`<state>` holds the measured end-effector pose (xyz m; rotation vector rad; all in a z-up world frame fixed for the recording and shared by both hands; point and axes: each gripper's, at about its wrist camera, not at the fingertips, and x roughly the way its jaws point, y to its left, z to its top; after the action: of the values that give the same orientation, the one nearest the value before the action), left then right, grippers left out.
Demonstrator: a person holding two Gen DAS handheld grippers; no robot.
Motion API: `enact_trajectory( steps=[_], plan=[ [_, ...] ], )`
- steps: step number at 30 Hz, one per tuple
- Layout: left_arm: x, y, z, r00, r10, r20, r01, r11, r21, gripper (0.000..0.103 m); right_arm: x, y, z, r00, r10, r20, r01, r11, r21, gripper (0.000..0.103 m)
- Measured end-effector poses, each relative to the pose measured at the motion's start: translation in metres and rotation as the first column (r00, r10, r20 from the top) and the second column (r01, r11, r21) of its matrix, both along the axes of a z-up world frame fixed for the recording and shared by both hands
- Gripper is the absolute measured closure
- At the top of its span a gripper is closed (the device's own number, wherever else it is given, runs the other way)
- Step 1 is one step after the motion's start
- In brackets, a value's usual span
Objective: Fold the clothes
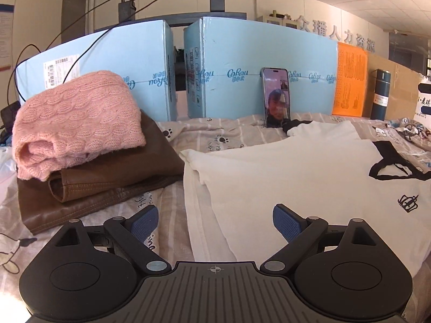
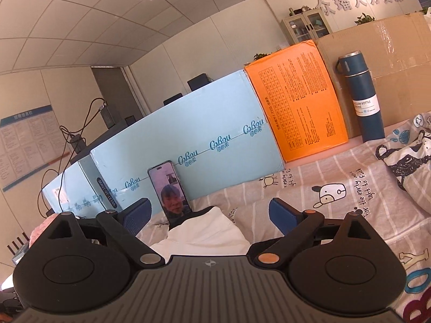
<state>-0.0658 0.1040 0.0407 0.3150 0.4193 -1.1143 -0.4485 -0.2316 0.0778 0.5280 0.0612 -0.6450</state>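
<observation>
Two garments done: pink sweater folded on top of the folded brown leather garment, stacked at 10 o'clock in the left view. White T-shirt lies on the patterned bedsheet at 2 o'clock, side edge apparently turned in once; folding looks unfinished. Left claw released, empty, over the shirt's left edge. Right claw released, empty, above the shirt's black-trimmed end near the phone.

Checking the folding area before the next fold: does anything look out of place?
A phone stands propped against the blue box with its base touching the white shirt's black-trimmed edge. Moving the shirt might topple it.
</observation>
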Motion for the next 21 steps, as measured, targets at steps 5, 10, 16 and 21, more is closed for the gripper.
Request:
enact_trajectory(
  steps=[5,10,16,21],
  plan=[
    [-0.026,0.022,0.003,0.994,-0.102,0.050,0.104,0.993,-0.046,0.007,-0.025,0.035,-0.017,0.998,-0.059,-0.018,0.059,0.998,-0.021,0.005],
    [-0.058,0.016,-0.002,0.957,-0.267,0.110,0.269,0.963,-0.002,0.007,-0.035,0.060,-0.037,0.993,-0.053,-0.108,0.049,0.998,-0.040,0.004],
    [-0.097,-0.002,-0.011,0.879,-0.449,0.159,0.448,0.893,0.047,0.007,-0.054,0.072,-0.063,0.995,0.002,-0.101,0.009,0.995,0.102,0.004],
    [-0.122,-0.029,-0.015,0.755,-0.643,0.126,0.648,0.762,0.005,0.008,-0.066,0.065,-0.082,0.998,-0.026,-0.065,0.043,0.958,0.282,0.006]
  ],
)
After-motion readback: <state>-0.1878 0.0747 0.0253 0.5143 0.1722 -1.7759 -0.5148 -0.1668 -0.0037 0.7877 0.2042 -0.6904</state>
